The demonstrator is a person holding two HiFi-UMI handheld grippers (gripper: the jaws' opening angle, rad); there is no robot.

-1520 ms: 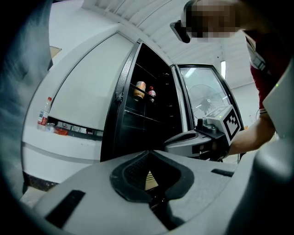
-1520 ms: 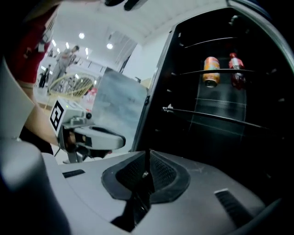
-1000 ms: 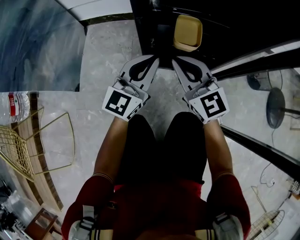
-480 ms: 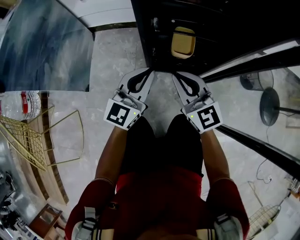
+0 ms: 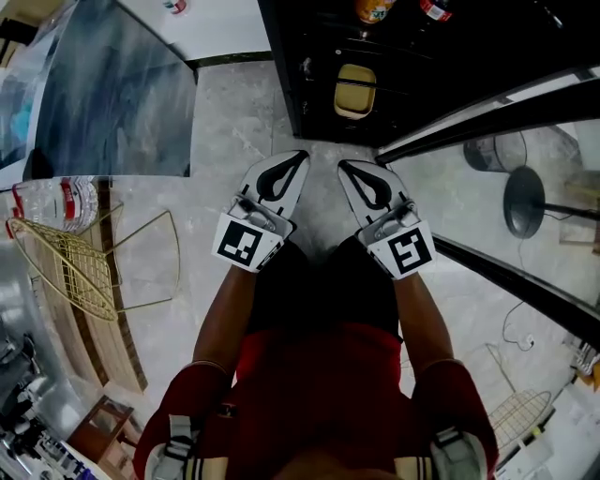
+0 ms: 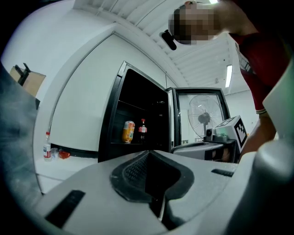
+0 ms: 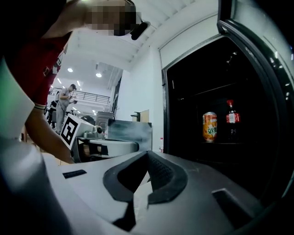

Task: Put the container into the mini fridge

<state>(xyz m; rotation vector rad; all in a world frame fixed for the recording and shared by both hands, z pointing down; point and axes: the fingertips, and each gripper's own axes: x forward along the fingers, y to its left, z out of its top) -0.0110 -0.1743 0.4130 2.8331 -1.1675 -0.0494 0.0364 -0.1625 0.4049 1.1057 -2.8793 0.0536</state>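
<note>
Left gripper [image 5: 298, 156] and right gripper [image 5: 343, 165] both clenched on nothing, side by side over the floor [image 5: 225, 112], just short of the mini fridge [image 5: 289, 89]; container [image 5: 354, 91] sits on a low shelf inside, apart from both; looks light, stiff plastic, smooth so probably slippery, best pinched across its side walls or rim; fridge front frame is the edge to mind; open door [image 5: 469, 124] bounds the right, left side free; can [image 5: 373, 9] and bottle [image 5: 433, 7] on the shelf above, so headroom looks tight.
</note>
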